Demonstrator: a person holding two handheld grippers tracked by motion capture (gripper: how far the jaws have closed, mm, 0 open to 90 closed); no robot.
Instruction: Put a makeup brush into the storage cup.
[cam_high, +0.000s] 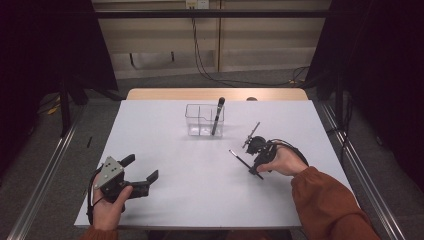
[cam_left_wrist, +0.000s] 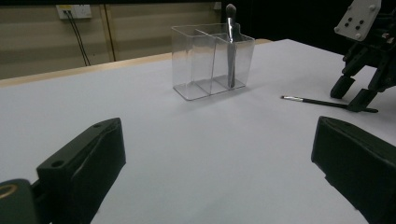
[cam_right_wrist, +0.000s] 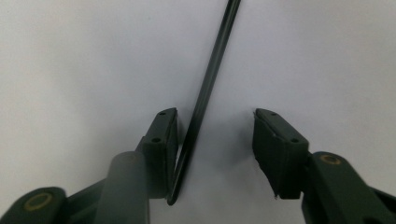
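Note:
A clear two-part organizer (cam_high: 204, 120) (cam_left_wrist: 212, 60) stands at the table's far middle, with a dark makeup brush (cam_high: 217, 116) (cam_left_wrist: 230, 46) upright in its right part. A thin black brush (cam_high: 242, 161) (cam_left_wrist: 317, 101) (cam_right_wrist: 205, 98) lies flat on the white table. My right gripper (cam_high: 258, 167) (cam_left_wrist: 351, 94) (cam_right_wrist: 215, 115) points down over its handle end. The handle runs between the jaws against the left pad, and a gap separates it from the right pad. My left gripper (cam_high: 142, 172) (cam_left_wrist: 219, 126) rests at the near left, open wide with nothing between its jaws.
Another slim brush (cam_high: 251, 134) lies just beyond the right hand. The white tabletop (cam_high: 165, 150) ends in a wooden strip at the far edge. Dark curtains and metal rails flank the table on both sides.

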